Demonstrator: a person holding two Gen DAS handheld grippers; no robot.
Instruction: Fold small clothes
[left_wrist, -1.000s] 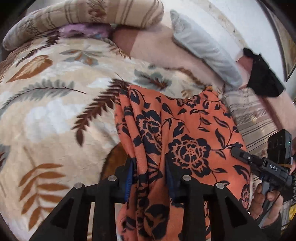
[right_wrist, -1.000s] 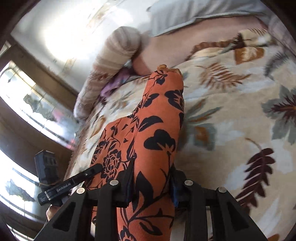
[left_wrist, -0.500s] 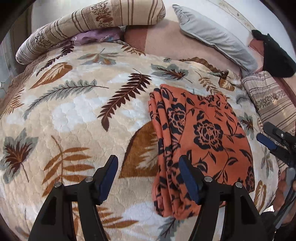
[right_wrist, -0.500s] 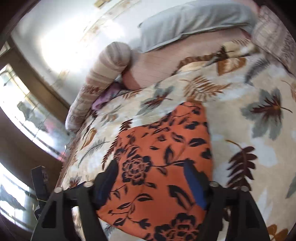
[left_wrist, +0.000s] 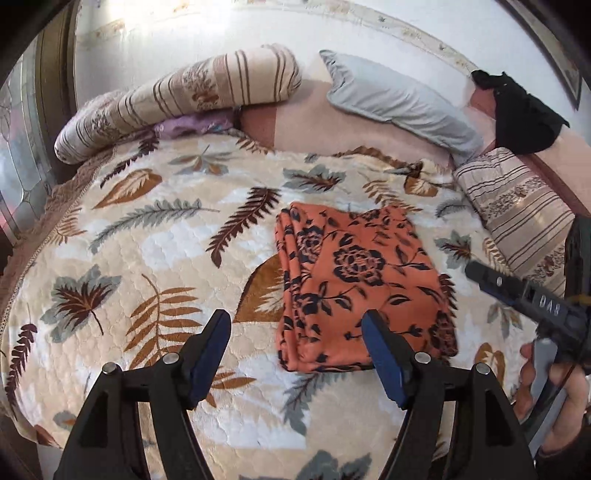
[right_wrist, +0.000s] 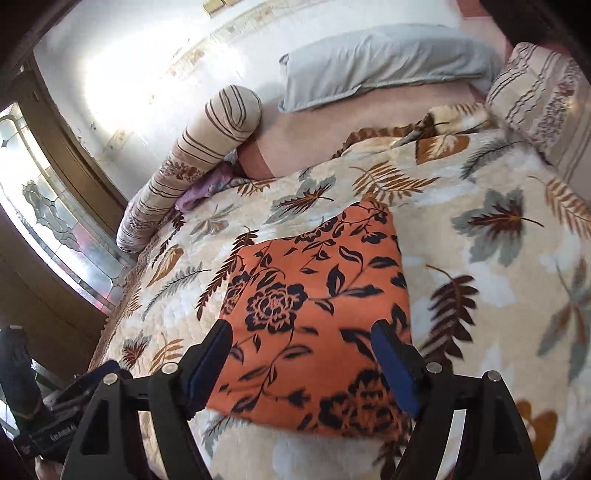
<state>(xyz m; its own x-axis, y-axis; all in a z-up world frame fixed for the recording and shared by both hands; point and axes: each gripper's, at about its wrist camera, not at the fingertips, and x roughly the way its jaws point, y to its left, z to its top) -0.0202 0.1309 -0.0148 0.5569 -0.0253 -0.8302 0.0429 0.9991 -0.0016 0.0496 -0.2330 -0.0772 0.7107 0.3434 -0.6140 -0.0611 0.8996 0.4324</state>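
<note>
Garment: folded orange floral cloth (left_wrist: 354, 284) lay flat on the leaf-print blanket (left_wrist: 147, 236).
Your left gripper (left_wrist: 297, 332): jaws spread, empty, above the cloth.
Your right gripper (right_wrist: 301, 345): likewise.

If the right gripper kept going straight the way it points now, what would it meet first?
Most likely the folded orange cloth with the dark floral print. The open right gripper frames it between its fingers, and it lies flat on the beige leaf-patterned quilted bedspread just ahead. Depth is hard to judge in this fisheye view.
</note>
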